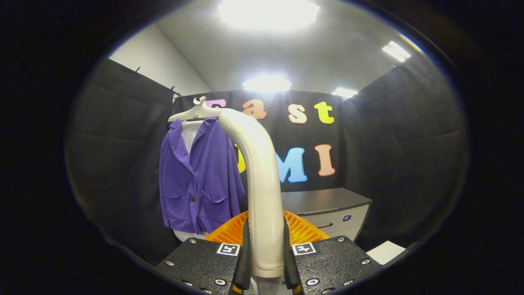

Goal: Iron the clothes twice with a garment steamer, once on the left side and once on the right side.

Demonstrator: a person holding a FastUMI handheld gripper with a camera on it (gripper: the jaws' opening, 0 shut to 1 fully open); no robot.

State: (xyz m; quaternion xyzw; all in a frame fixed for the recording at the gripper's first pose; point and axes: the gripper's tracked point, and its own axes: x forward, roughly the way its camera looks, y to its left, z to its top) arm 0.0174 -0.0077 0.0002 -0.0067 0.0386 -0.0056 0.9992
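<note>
- While the hand-held gripper stands clenched on the cream plastic garment steamer handle, both fingers press its sides.
- That curved handle rises between the fingers and bends over toward the purple button-front jacket.
- The jacket hangs on a white hanger beyond the fingers, to the left of the handle, against the black cloth wall.
- An orange ribbed part sits just behind the handle's base.
- A grey cabinet stands to the right of the handle, well apart from the jacket.
</note>
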